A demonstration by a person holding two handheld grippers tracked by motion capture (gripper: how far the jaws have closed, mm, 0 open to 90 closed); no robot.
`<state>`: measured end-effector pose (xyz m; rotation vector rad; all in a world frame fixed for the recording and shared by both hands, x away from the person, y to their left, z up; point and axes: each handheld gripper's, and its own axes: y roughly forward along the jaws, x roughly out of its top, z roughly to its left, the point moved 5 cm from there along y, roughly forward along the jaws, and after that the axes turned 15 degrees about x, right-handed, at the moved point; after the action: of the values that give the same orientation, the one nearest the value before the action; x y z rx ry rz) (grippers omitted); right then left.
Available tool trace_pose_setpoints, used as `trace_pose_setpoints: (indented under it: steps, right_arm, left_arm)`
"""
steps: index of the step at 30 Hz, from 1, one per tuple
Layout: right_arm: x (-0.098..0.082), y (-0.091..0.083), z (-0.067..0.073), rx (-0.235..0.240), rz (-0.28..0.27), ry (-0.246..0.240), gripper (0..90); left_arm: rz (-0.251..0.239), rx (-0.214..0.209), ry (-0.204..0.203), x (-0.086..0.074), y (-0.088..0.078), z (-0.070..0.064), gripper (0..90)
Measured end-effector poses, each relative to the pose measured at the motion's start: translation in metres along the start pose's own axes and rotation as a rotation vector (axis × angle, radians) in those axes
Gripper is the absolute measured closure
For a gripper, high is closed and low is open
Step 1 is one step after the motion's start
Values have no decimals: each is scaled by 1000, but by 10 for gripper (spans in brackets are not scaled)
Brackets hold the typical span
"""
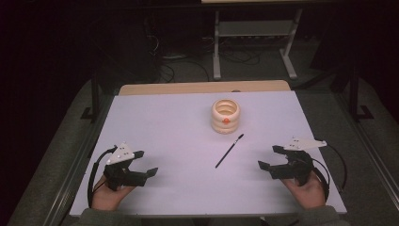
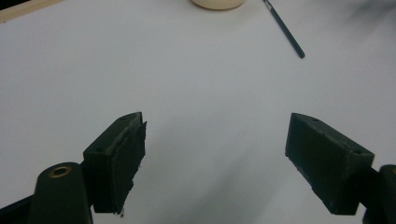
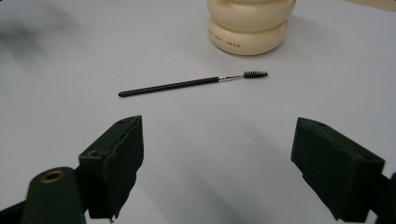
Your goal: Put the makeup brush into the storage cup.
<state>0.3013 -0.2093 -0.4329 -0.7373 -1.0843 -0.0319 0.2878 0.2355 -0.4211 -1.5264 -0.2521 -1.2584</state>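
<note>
Caught this right at the very start, pretty much. Found the left gripper parked by the near left corner of the table, jaws spread wide, fully released, gripping nothing but air over bare table. Same deal with the right gripper over by the near right corner: jaws wide apart, released, holding nothing. Double-checked in both gripper views and got the same answer, no contact with anything. Spotted the brush lying flat on the table, a bit right of the middle, closer to the near edge than the far one, bristle end pointing toward the far edge and the pot. Spotted the pot standing upright toward the far edge, slightly right of centre, near the bristle tip but not touching it. Couldn't make out anything inside the pot from the high view. Guessing here, but looked like a "drop the brush in the pot" kind of job, so: zero steps done, brush untouched, not picked up, not in the pot. Left to do, by that guess: reach in with the right gripper as the nearer one, pinch that thin handle off the flat table (fiddly, probably), lift, tip it upright, lower it into the pot. Quick count: one brush, one pot, one table, two grippers, two hands.
</note>
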Motion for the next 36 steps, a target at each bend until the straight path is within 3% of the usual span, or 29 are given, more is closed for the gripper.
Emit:
trace_pose_setpoints:
  steps: [16, 17, 20, 23, 31, 32, 33, 36]
  right_arm:
    - [-1, 1, 0, -3, 3, -1, 162]
    - [-1, 1, 0, -3, 3, -1, 162]
    - [0, 1, 1, -3, 1, -3, 163]
    - [0, 1, 1, -3, 1, -4, 162]
    - [0, 0, -1, -6, 3, 1, 163]
    - [0, 0, -1, -6, 2, 2, 163]
    - [0, 0, -1, -6, 0, 3, 163]
    - [0, -1, -2, -9, 1, 5, 163]
  left_arm:
    - [3, -6, -4, 1, 3, -5, 205]
    - [9, -5, 13, 0, 3, -4, 205]
    - [6, -9, 1, 1, 4, -7, 207]
    - [12, -11, 19, 1, 4, -7, 209]
    - [6, -21, 6, 7, 6, -12, 214]
    - [10, -22, 25, 7, 6, -12, 214]
    - [-1, -25, 9, 9, 7, -14, 216]
    - [3, -34, 27, 13, 9, -17, 221]
